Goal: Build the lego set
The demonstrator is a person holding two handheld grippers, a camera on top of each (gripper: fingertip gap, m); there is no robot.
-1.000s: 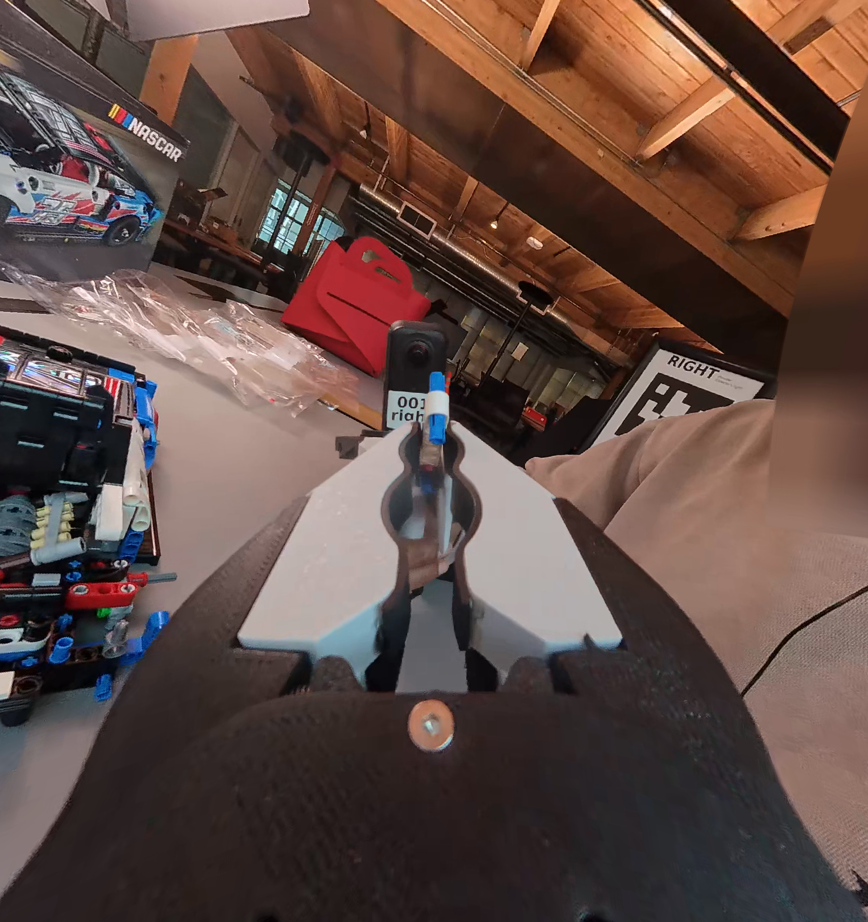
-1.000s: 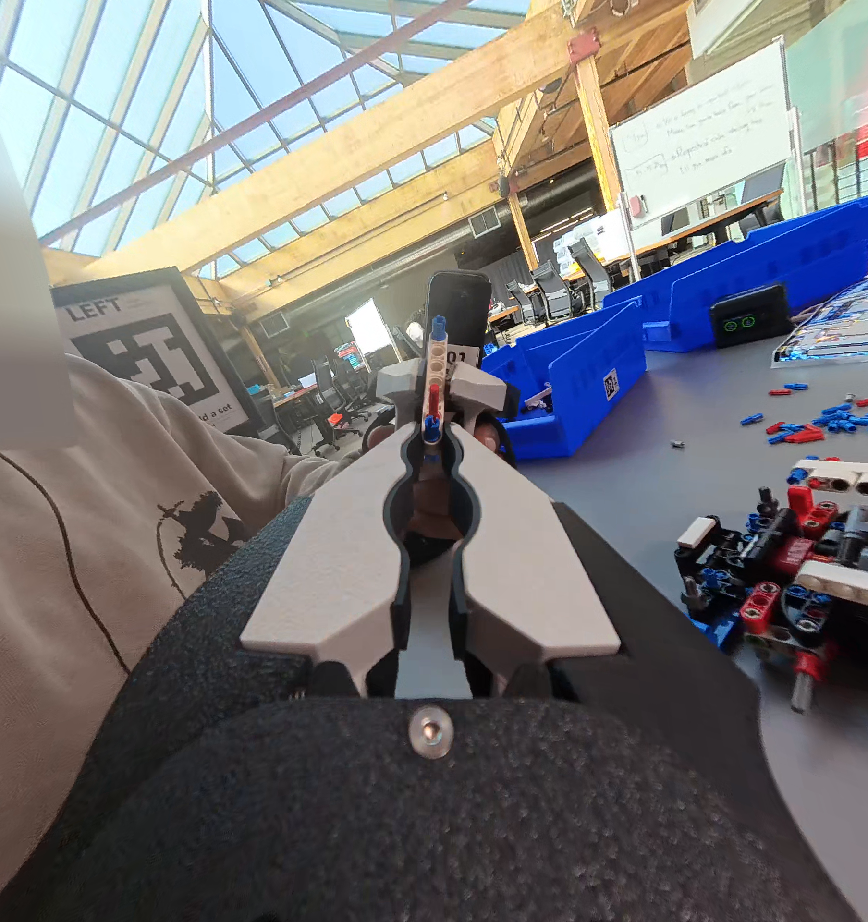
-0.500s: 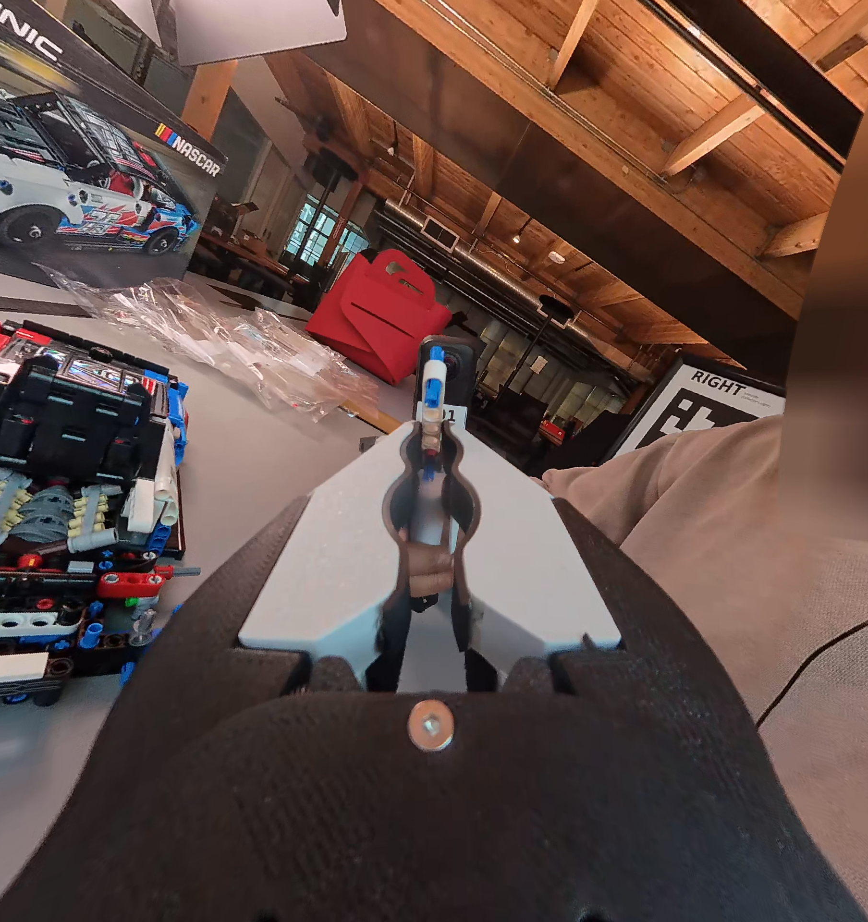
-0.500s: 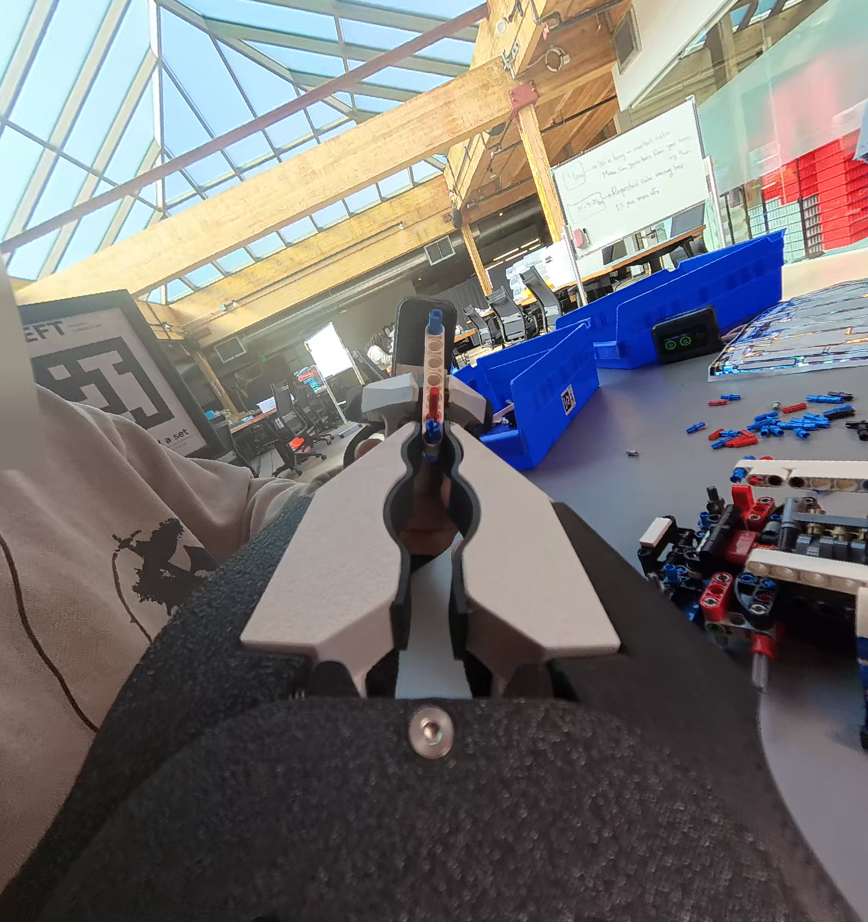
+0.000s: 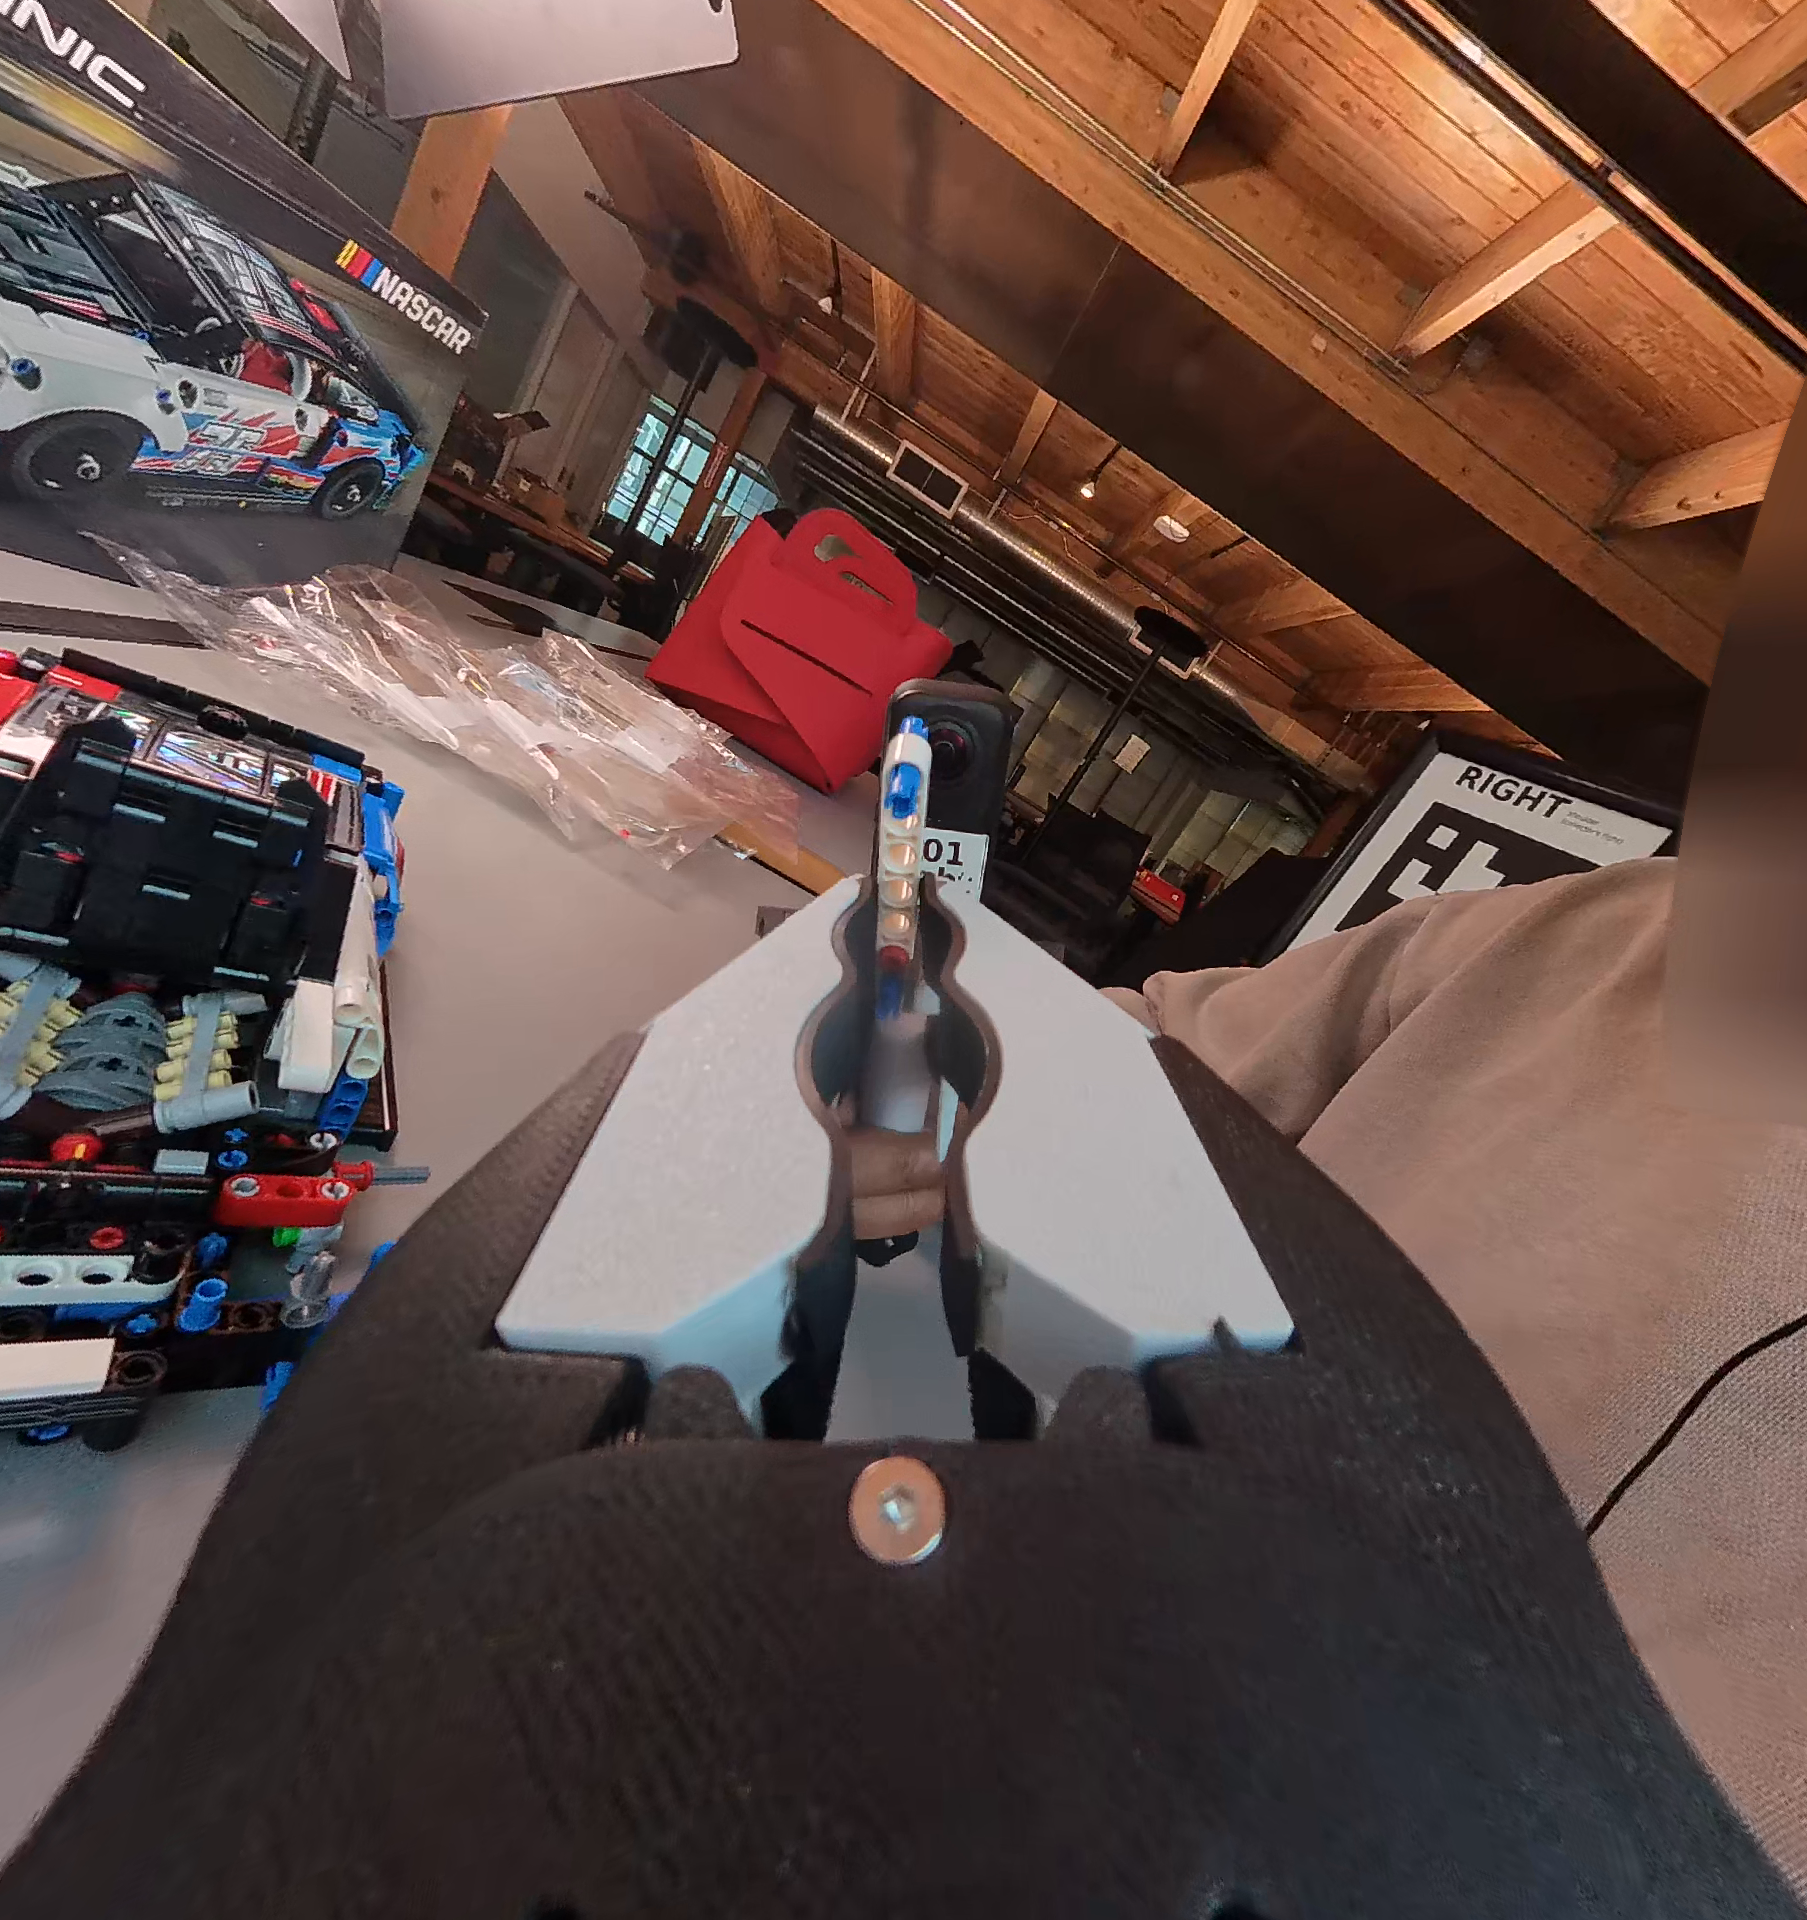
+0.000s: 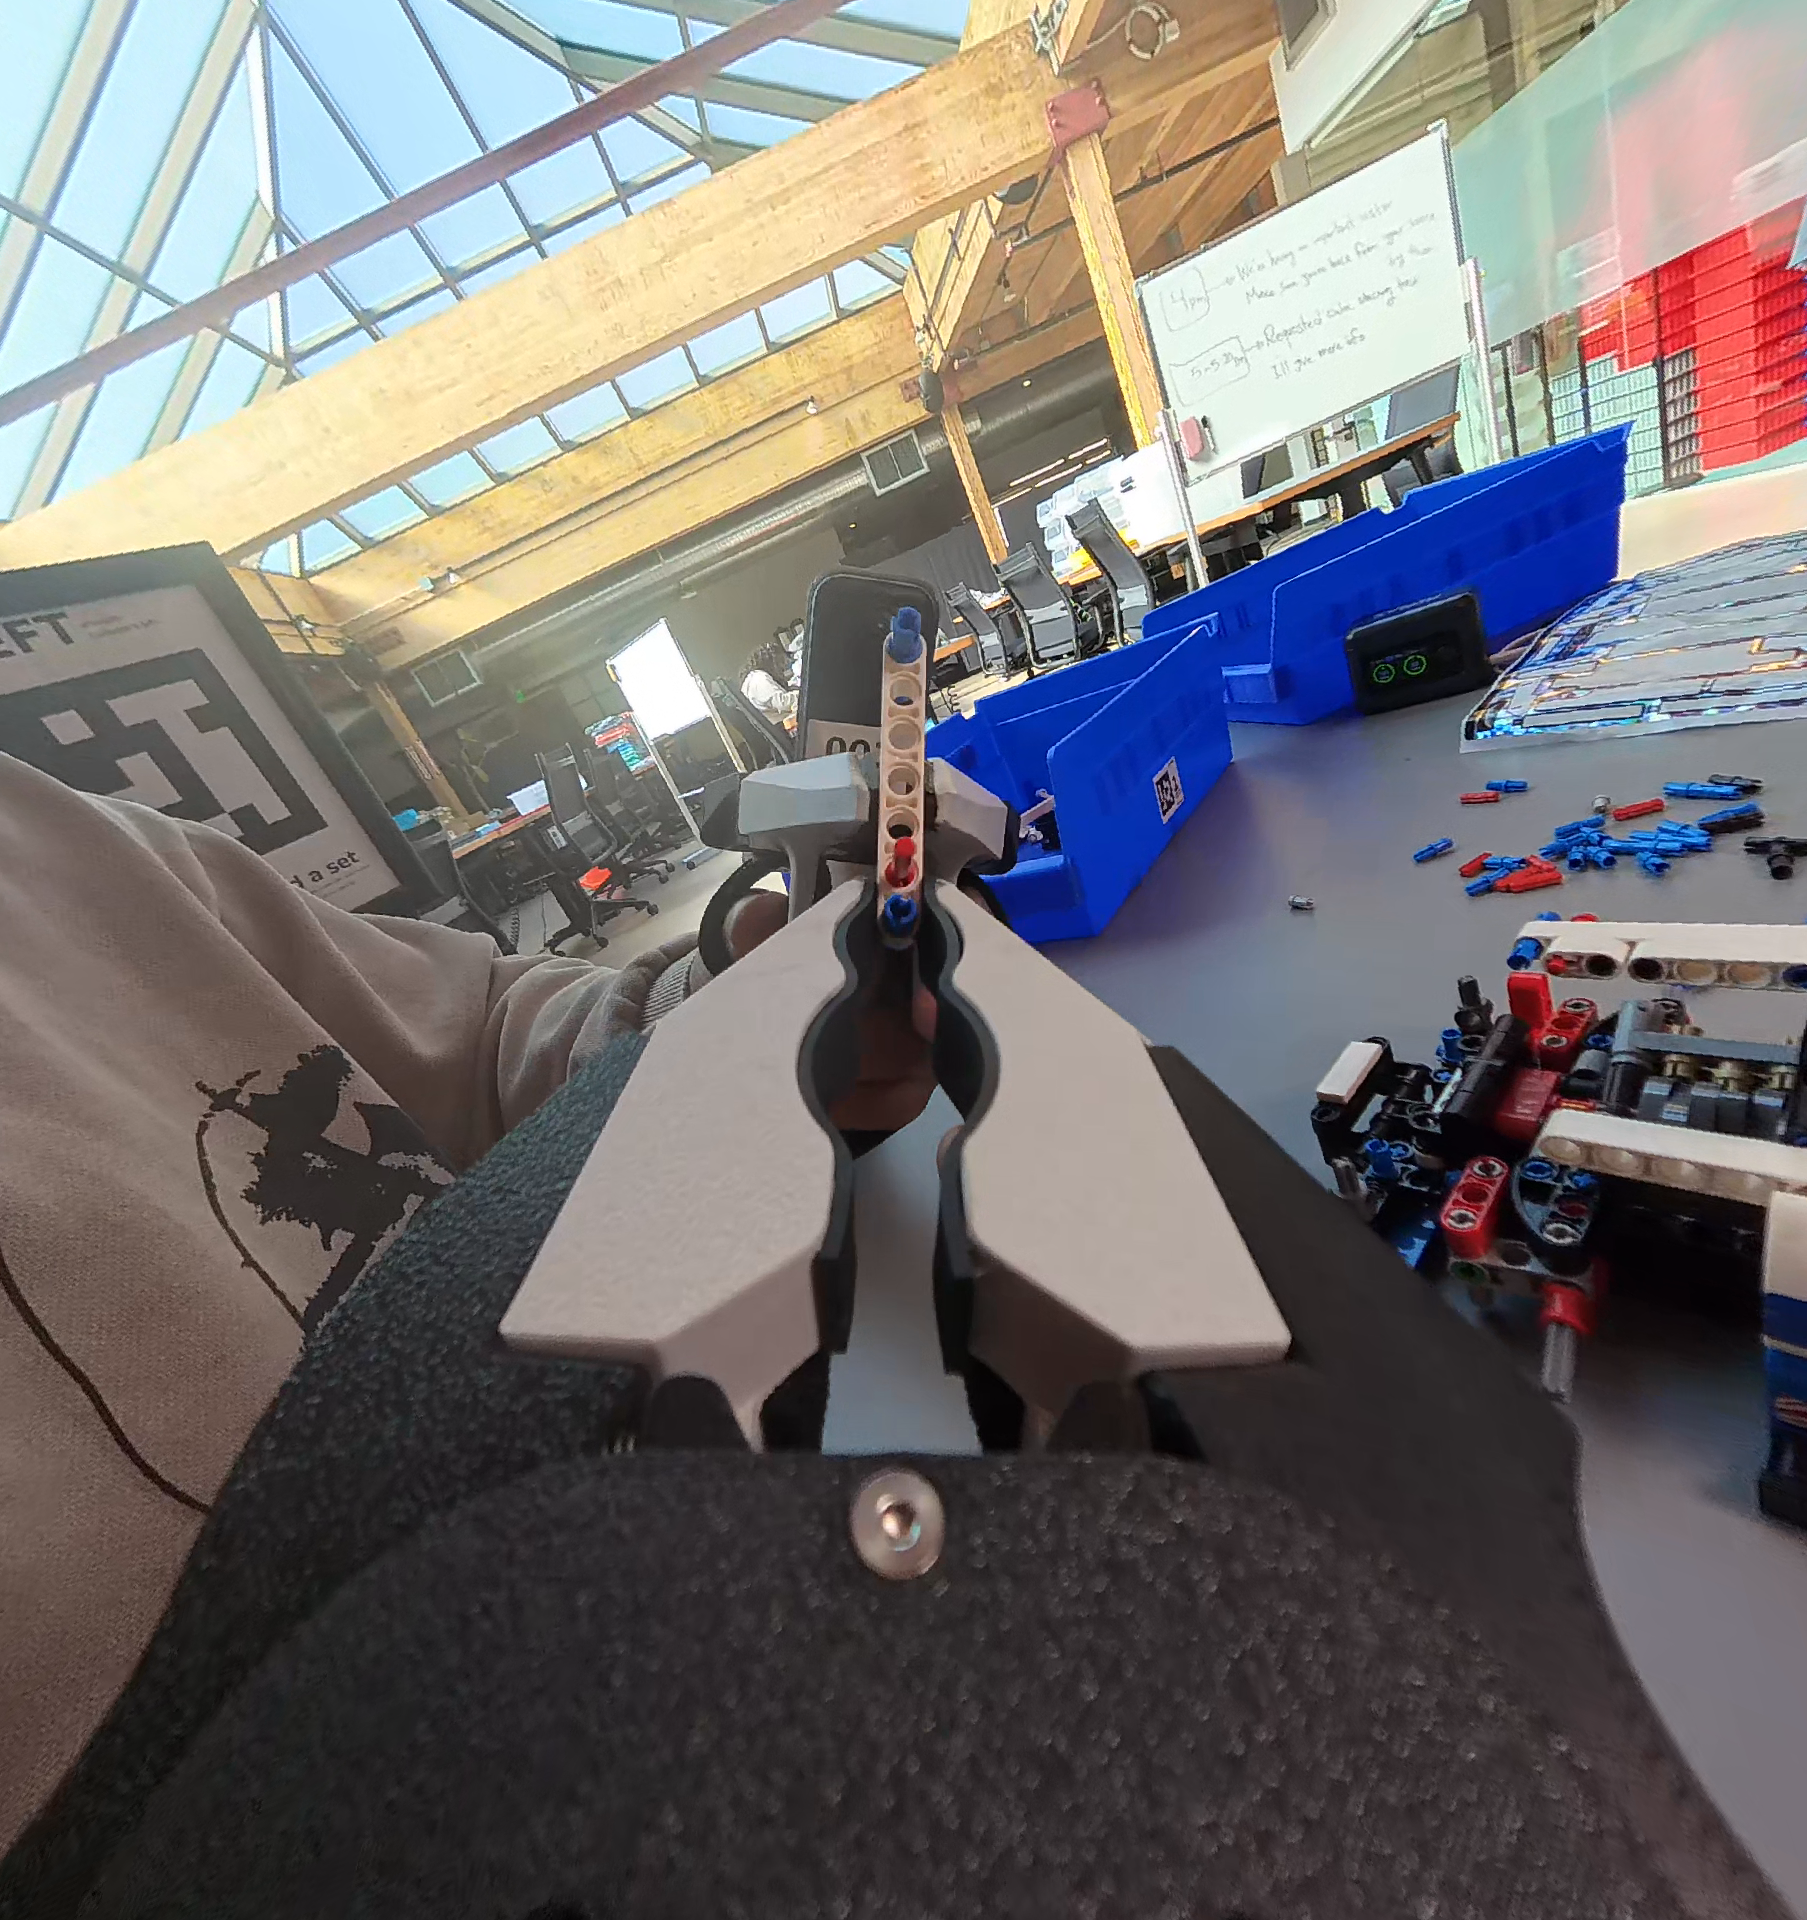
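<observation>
A timber ceiling and dark beams hang over the grey tabletop (image 5: pixel 566 966) in the left wrist view; the half-built car (image 5: pixel 151 1039) sits at the left, with clear bags (image 5: pixel 483 717), a red bag (image 5: pixel 805 644) and the set's box (image 5: pixel 172 343) behind it; the left tool (image 5: pixel 894 935) is pressed together on the lower end of a thin white beam (image 5: pixel 901 831) with blue and red pins, held upright off the tabletop; in the right wrist view, under a glass roof, blue bins (image 6: pixel 1138 790) and loose pins (image 6: pixel 1605 842) lie on the tabletop; the right tool (image 6: pixel 897 904) pinches the same beam at its bottom end; it looks light, stiff and smooth, likely to twist if gripped off-centre, so hold its flat sides.
</observation>
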